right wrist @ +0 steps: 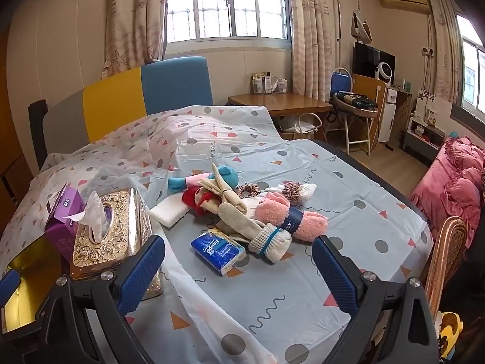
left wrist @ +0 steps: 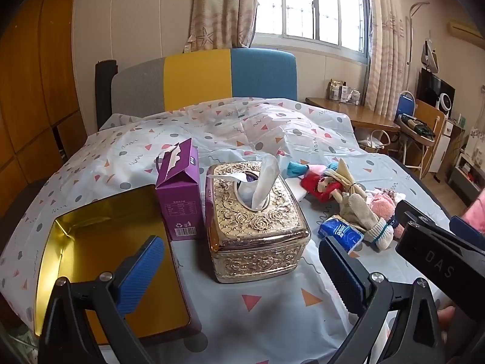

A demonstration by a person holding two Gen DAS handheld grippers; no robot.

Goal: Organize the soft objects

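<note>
Both the left tongs (left wrist: 239, 268) and the right tongs (right wrist: 239, 267) hang released and spread wide, grasping nothing. The soft things lie heaped on the bed's patterned sheet (right wrist: 303, 288): a cream sock (right wrist: 242, 218), pink fluffy socks (right wrist: 272, 212), scrunchies (right wrist: 248, 189), with a blue tissue pack (right wrist: 218, 248) just beside. The open gold tin (left wrist: 100, 242) sits left of the tissue box (left wrist: 254, 221). Best to pinch one sock mid-body and lift it clear before carrying.

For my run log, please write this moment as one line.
left gripper: open, empty | right gripper: open, empty | sock pile: untouched | gold tin: empty
</note>
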